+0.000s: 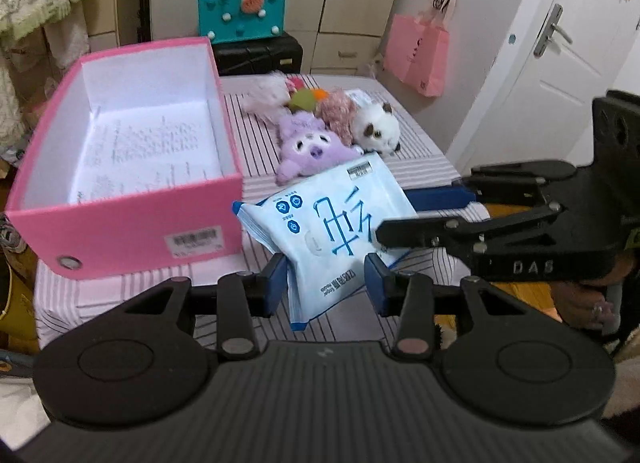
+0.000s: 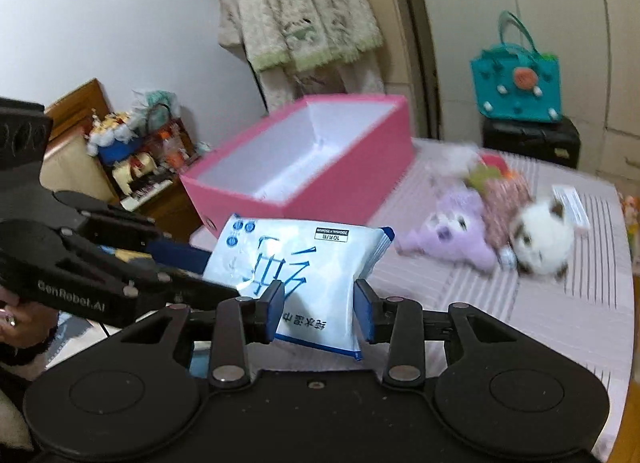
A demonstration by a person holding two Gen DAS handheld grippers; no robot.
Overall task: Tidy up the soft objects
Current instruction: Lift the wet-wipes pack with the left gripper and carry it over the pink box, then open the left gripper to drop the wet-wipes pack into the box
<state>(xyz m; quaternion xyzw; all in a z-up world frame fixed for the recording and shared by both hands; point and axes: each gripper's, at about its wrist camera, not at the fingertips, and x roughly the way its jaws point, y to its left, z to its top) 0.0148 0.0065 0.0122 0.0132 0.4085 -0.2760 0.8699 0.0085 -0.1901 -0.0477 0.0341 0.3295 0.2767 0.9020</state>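
A pale blue pack of wipes (image 1: 332, 215) (image 2: 296, 259) hangs in the air just in front of the open pink box (image 1: 120, 223) (image 2: 352, 187). My left gripper (image 1: 326, 283) (image 2: 222, 277) is shut on its near end. Reaching in from the side, my right gripper (image 2: 320, 305) (image 1: 394, 215) is shut on the other end. Both sets of blue pads press into the wrapper. Beyond the pack, a purple plush (image 1: 312, 151) (image 2: 456, 231), a white cat plush (image 1: 376, 129) (image 2: 544, 239) and a fuzzy pink toy (image 1: 338, 111) lie in a heap on the striped tablecloth (image 1: 256, 139).
The pink box holds only printed paper on its bottom. Behind the table a teal handbag (image 1: 242, 7) sits on a black case (image 1: 256, 55); a pink paper bag (image 1: 418, 55) hangs by a white door (image 1: 560, 43). A cluttered cabinet (image 2: 132, 155) stands beyond the box.
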